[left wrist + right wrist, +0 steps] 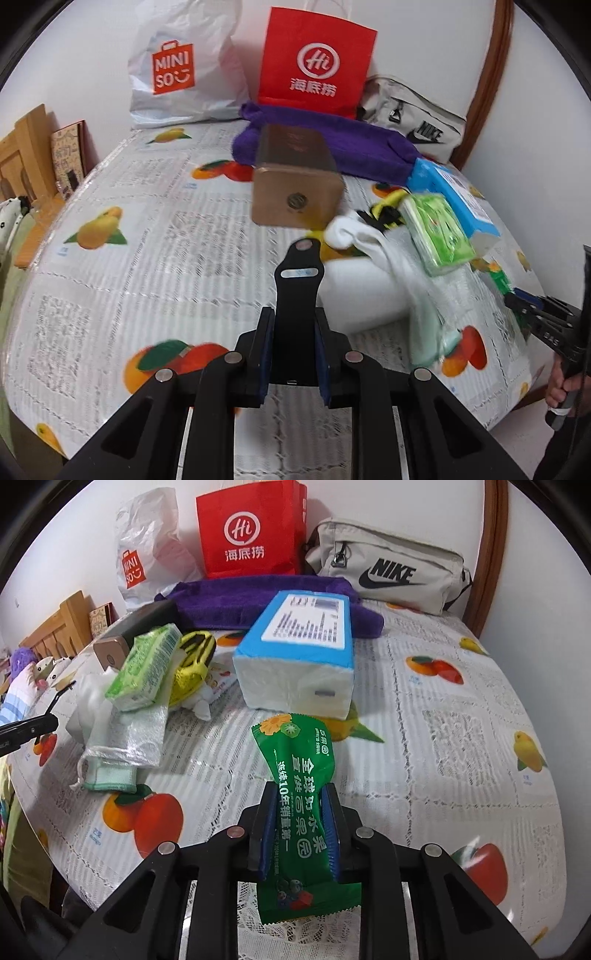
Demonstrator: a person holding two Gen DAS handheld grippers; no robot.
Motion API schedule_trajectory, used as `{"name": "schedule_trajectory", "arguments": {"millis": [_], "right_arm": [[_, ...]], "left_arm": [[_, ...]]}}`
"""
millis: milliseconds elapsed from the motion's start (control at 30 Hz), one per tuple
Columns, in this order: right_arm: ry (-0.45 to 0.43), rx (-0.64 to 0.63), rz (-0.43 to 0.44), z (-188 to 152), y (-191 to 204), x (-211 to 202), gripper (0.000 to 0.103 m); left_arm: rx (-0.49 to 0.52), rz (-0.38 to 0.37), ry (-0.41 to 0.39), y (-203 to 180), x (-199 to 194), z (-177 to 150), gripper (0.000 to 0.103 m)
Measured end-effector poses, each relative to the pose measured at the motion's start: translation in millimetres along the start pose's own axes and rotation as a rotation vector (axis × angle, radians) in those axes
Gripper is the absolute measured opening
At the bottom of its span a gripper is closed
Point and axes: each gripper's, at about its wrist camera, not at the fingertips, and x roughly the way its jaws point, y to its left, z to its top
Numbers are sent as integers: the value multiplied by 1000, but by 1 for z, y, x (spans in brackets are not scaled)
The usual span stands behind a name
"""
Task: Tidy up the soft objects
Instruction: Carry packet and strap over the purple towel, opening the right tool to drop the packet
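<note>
You had everything spread on the tabletop point(443, 738) with its fruit-print cover, and the biggest stuff sat along the back wall: the red paper bag point(251, 531), the white Miniso bag point(181, 70), the grey Nike pouch point(388, 568) and the purple towel point(258, 598) lying flat in front of them. Nearer in was the blue tissue pack point(299, 653), and left of it a loose heap: white cloth point(369, 240), a pale green washcloth point(110, 775), the green tissue pack point(144, 668) on top, something yellow and black point(195, 657) tucked behind. Your right hand-held gripper point(299, 827) was clamped on the green snack packet point(299, 775), held above the cover just in front of the blue pack. Your left hand-held gripper point(291, 354) was pinched on a black strap-like piece point(299, 280), with a bronze box point(295, 177) just beyond it that looked blurred and tilted, so I can't tell if it was resting or hanging from that strap. Biggest risk, I'd guess: that glossy packet was squeezed at its waist and could slip or crush its contents if you tightened up. The box could also swing into the heap and knock the green pack off. The blue pack blocked a straight path back to the towel.
</note>
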Motion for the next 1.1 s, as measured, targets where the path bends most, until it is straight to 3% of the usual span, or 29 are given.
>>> {"name": "schedule_trajectory", "arguments": {"millis": [233, 533, 1100], "right_arm": [[-55, -14, 23, 22, 2, -25, 23], [-108, -39, 29, 76, 0, -32, 23], [-108, -44, 61, 182, -12, 30, 23]], "left_arm": [[-13, 19, -25, 6, -7, 27, 19], [-23, 39, -65, 9, -13, 74, 19], [-22, 57, -20, 4, 42, 169, 19]]}}
